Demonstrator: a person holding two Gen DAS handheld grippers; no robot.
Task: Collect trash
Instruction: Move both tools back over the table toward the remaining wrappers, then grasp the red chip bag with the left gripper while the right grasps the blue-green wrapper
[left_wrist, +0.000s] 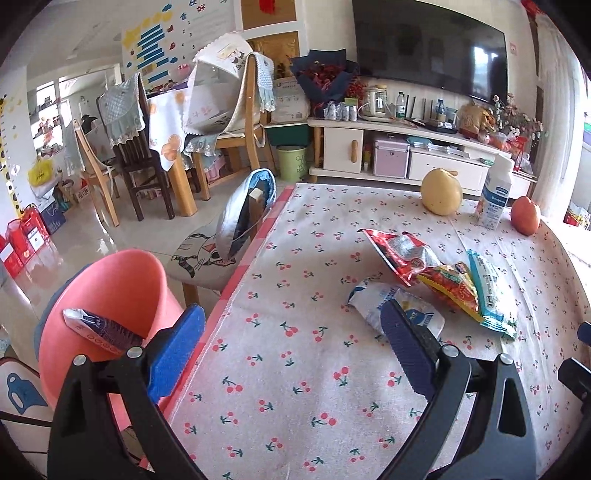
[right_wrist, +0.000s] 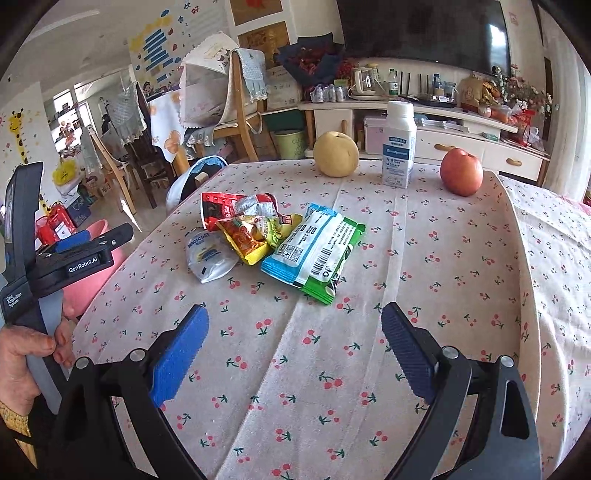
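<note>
Several empty wrappers lie together on the cherry-print tablecloth: a red one, a yellow-orange one, a white pouch and a blue-green packet. They also show in the left wrist view, where the white pouch lies just beyond the right fingertip. A pink bin stands beside the table's left edge with a flattened carton lying in it. My left gripper is open and empty over the table edge. My right gripper is open and empty, short of the wrappers.
A yellow pear, a white milk bottle and a red apple stand at the table's far side. A chair with a cat cushion and a bag stands left of the table. A TV cabinet stands behind.
</note>
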